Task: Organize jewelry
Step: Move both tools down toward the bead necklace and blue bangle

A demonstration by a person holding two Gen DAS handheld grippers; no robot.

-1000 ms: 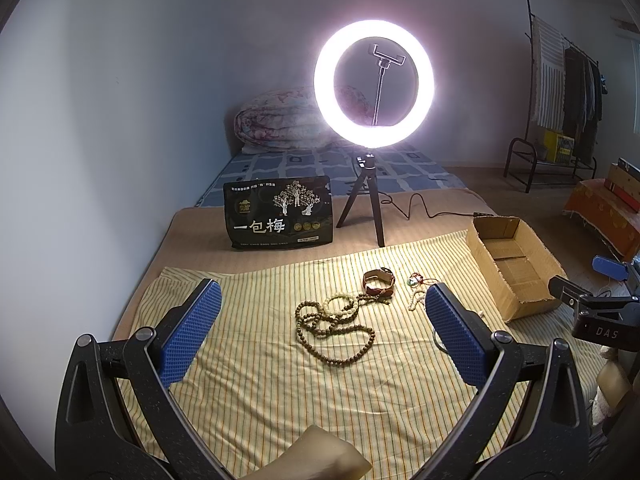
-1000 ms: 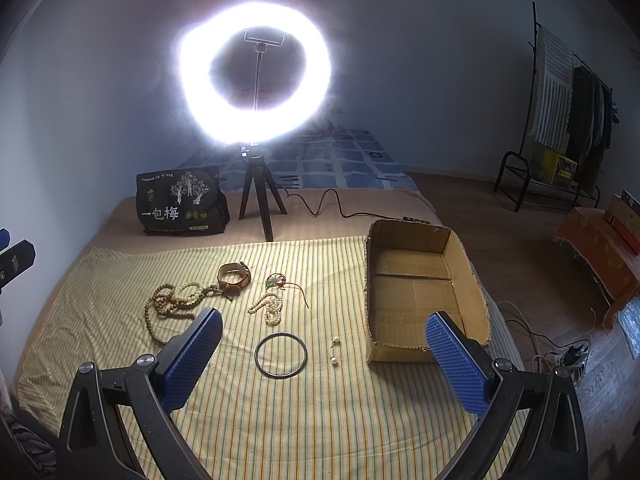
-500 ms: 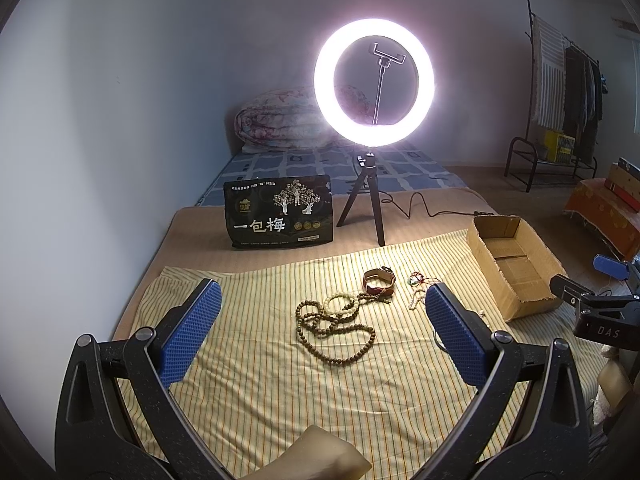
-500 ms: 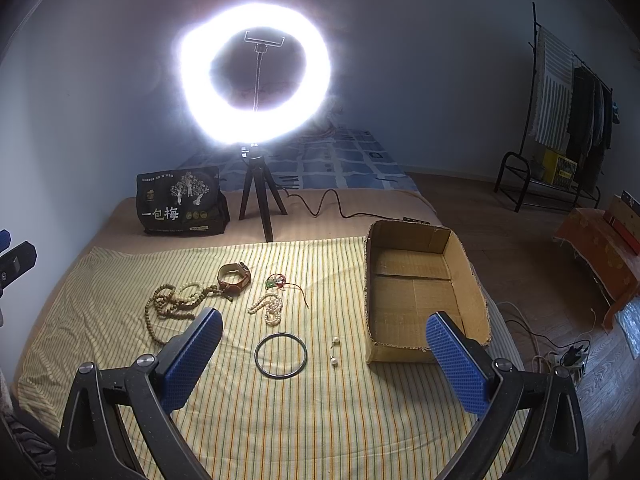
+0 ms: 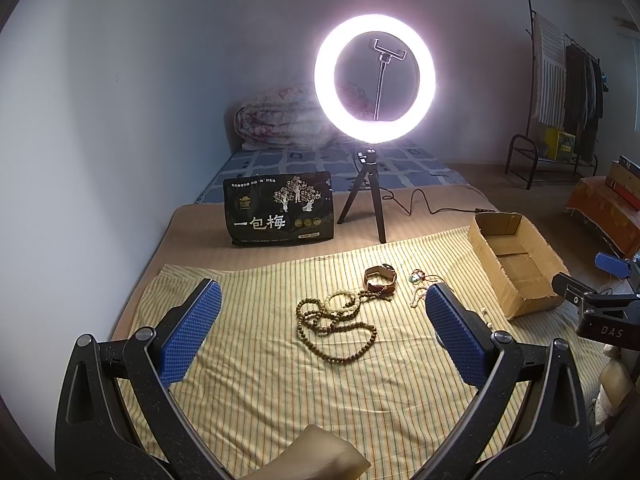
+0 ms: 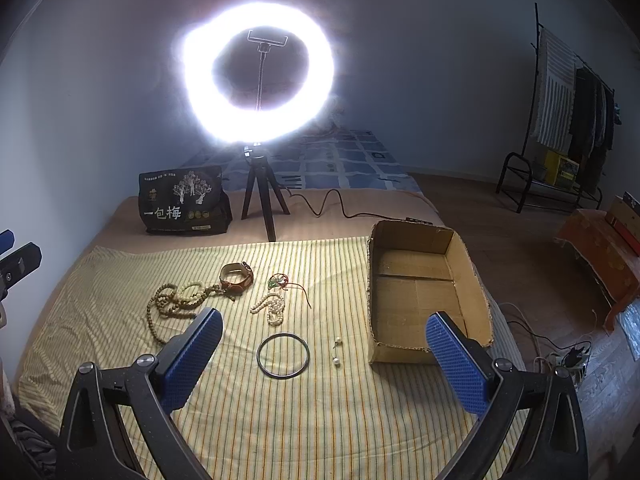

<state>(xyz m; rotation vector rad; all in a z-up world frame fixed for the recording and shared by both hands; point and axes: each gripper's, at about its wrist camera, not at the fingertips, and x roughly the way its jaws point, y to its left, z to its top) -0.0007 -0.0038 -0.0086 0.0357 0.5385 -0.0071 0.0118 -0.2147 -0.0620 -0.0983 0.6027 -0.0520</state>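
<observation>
Jewelry lies on a yellow striped cloth [image 6: 120,288]: a long brown bead necklace [image 5: 336,330] [image 6: 172,304], a brown leather bracelet [image 5: 380,278] [image 6: 237,278], a green pendant on red cord [image 6: 280,282], a white pearl strand [image 6: 272,308], a dark bangle [image 6: 283,355] and two pearl earrings [image 6: 337,352]. An empty cardboard box [image 6: 420,296] [image 5: 516,264] stands at the right. My left gripper [image 5: 320,332] is open and empty above the beads. My right gripper [image 6: 324,360] is open and empty above the bangle and earrings.
A lit ring light on a tripod [image 5: 374,80] [image 6: 258,76] stands behind the cloth, its cable [image 6: 332,204] trailing right. A black snack bag [image 5: 280,210] [image 6: 184,202] stands left of it. A wall runs along the left. A clothes rack [image 6: 568,120] stands at far right.
</observation>
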